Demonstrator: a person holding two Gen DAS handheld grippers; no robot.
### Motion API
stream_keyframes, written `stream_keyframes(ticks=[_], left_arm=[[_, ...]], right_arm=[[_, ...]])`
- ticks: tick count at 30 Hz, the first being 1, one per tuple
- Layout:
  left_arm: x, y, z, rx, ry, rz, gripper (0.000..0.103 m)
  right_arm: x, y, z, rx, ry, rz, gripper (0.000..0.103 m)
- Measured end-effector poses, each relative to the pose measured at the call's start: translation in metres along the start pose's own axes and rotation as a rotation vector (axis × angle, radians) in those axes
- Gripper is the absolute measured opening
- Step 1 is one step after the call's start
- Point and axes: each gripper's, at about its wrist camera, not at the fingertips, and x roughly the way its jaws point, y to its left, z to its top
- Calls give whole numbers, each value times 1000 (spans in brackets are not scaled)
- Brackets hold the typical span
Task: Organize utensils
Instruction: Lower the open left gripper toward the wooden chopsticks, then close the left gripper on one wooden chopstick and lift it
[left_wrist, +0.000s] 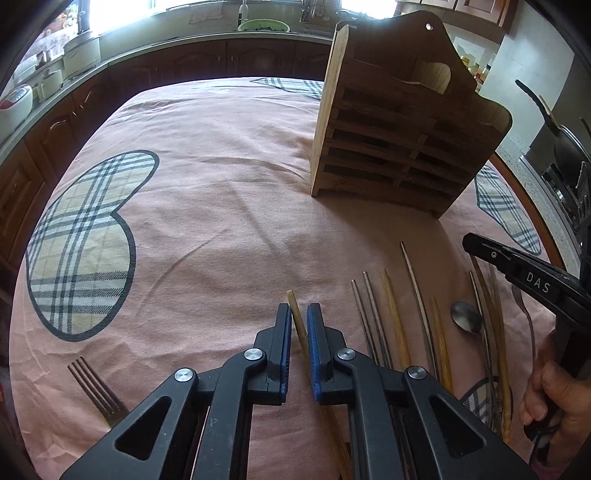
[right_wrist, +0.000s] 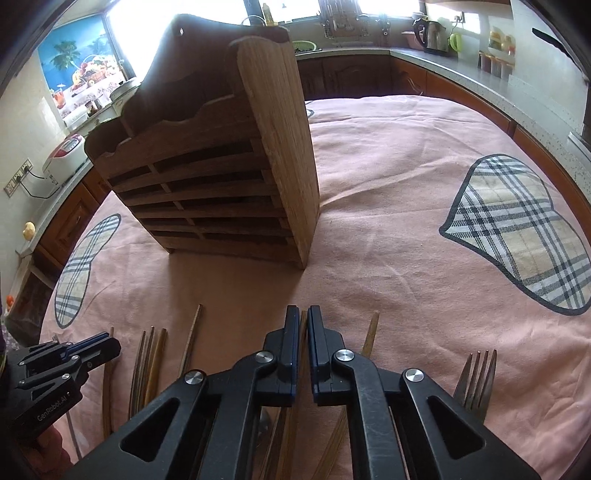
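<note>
A wooden slatted utensil holder (left_wrist: 399, 122) stands upright on the pink tablecloth; it also shows in the right wrist view (right_wrist: 221, 177). My left gripper (left_wrist: 299, 314) has its jaws close around a wooden chopstick (left_wrist: 295, 314) lying on the cloth. Several metal and wooden chopsticks (left_wrist: 391, 325) and a metal spoon (left_wrist: 467, 317) lie to its right. My right gripper (right_wrist: 303, 314) is nearly shut over a wooden chopstick (right_wrist: 303, 325), low above the cloth. It shows in the left wrist view (left_wrist: 480, 247) at the right edge.
A fork (left_wrist: 98, 391) lies at the lower left of the left wrist view; a fork (right_wrist: 476, 380) shows right of my right gripper. Kitchen counters with appliances ring the table (right_wrist: 406, 184). The left gripper (right_wrist: 107, 343) shows at the lower left.
</note>
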Motion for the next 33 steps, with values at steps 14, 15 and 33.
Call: stream_keyframes(ticks=[14, 15, 33], left_arm=[[-116, 11, -13, -37, -175, -95, 4], [-124, 11, -15, -39, -185, -99, 4], [-218, 18, -47, -55, -334, -127, 4]], right_arm=[[-100, 18, 14, 4, -182, 107, 4], [-107, 20, 15, 1, -194, 112, 4], [-181, 36, 3, -29, -322, 136, 4]])
